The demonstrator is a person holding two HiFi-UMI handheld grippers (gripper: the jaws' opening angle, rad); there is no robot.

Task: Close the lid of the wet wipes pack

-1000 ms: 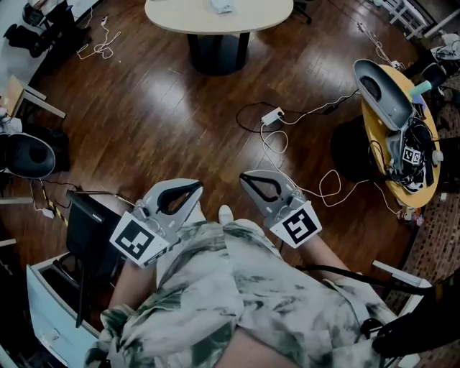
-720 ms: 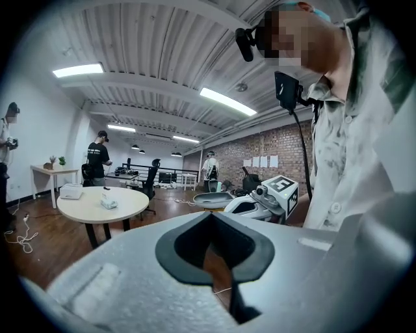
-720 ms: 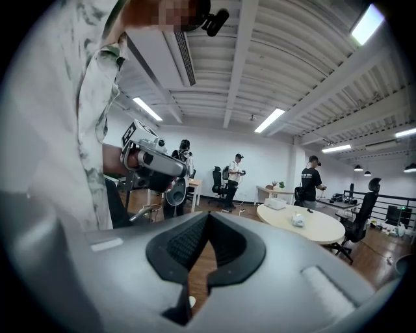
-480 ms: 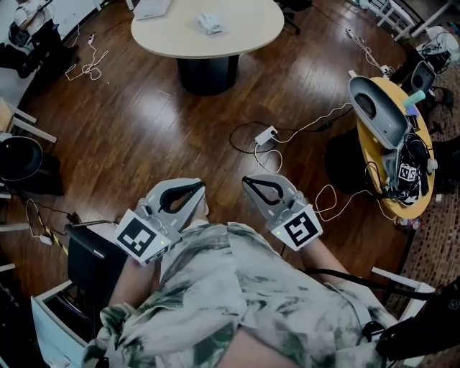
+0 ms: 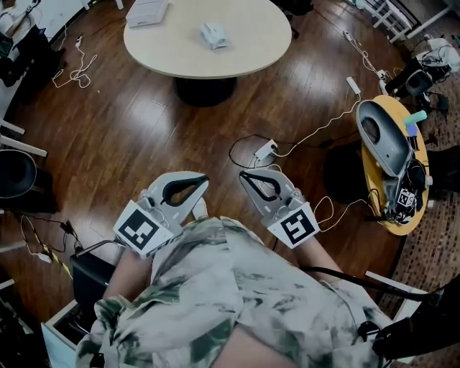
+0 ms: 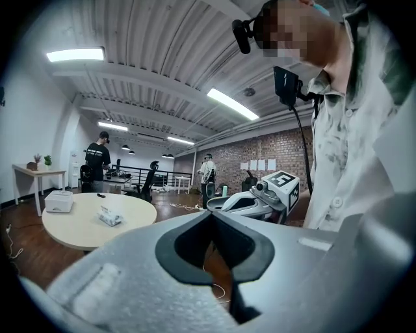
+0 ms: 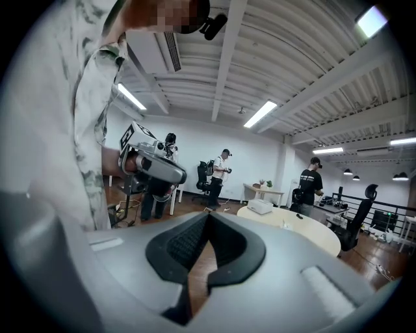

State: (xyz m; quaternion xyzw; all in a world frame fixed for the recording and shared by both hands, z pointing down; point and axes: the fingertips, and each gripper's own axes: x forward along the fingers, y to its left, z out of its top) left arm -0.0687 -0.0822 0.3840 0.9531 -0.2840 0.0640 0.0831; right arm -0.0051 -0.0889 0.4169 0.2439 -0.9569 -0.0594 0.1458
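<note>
The wet wipes pack (image 5: 214,34) lies on a round beige table (image 5: 251,43) at the top of the head view, far from both grippers. It shows again as a small pale pack (image 6: 110,216) on the table (image 6: 78,227) in the left gripper view; whether its lid is up is too small to tell. My left gripper (image 5: 200,180) and right gripper (image 5: 244,175) are held close to the person's shirt over the wood floor, side by side. Both have jaws shut with nothing between them (image 6: 209,213) (image 7: 208,214).
A white box (image 5: 147,11) (image 6: 58,200) (image 7: 261,206) shares the table. White cables and a power strip (image 5: 264,152) lie on the floor ahead. A yellow side table (image 5: 384,215) with a grey device stands right, a black chair (image 5: 14,172) left. Several people stand in the background.
The round table and the wipes pack have slid down the head view, so they are closer. Both grippers keep their pose by the body, shut.
</note>
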